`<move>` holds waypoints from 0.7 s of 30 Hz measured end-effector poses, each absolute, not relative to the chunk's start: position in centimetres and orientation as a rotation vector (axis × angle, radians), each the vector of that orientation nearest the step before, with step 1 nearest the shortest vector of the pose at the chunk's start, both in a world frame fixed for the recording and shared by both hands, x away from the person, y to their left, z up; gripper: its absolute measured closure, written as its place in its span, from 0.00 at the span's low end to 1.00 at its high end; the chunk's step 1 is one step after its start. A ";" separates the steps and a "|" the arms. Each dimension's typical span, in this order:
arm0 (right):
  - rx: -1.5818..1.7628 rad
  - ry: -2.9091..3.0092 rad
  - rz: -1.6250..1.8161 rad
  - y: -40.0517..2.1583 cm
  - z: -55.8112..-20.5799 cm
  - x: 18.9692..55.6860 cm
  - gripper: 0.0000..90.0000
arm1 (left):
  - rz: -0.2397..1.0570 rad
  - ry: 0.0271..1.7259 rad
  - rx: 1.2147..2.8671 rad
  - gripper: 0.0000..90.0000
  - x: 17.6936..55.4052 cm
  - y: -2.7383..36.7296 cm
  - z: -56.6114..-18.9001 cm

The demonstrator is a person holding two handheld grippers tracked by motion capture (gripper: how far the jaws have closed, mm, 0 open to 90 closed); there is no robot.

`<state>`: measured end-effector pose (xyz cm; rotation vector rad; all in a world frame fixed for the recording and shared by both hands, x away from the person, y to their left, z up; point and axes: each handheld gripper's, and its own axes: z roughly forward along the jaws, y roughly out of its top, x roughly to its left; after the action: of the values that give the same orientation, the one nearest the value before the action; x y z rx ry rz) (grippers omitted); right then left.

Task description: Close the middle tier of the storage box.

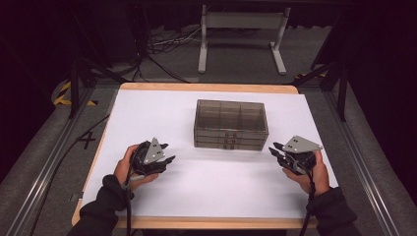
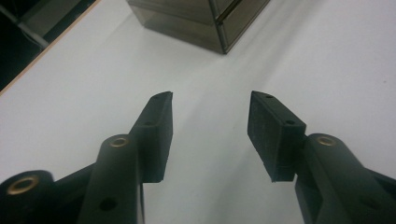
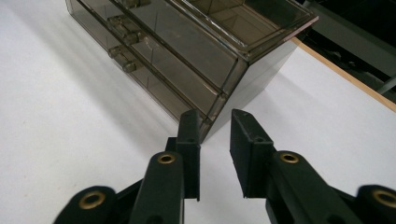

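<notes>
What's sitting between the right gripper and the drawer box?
Nothing visible. Bare white table top lies between the right gripper and the drawer box; its jaws stand apart, empty, aimed at the box's near corner.

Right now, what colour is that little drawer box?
Smoky see-through brown plastic drawer box; right gripper view shows it best.

Smoky clear plastic drawer box, glossy, on matt white table top.
Table edge looks like pale wood; gripper fingers matt black plastic, ribbed pads, brass-look rivets; grey matt plate on right gripper.
</notes>
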<state>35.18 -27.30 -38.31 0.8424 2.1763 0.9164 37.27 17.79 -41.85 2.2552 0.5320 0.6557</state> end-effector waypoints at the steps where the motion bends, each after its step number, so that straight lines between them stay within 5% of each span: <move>1: 0.847 2.176 0.910 -27.4 -38.3 35.1 0.80 | 0.659 0.541 2.256 0.54 37.2 18.0 -41.9; 21: 0.865 2.187 0.881 -29.2 -39.9 33.9 0.72 | 0.716 0.682 2.227 0.37 35.4 23.4 -43.6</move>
<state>33.87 -29.17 -39.87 0.8654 2.1867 0.8807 35.40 23.37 -43.55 2.2273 0.6817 0.7162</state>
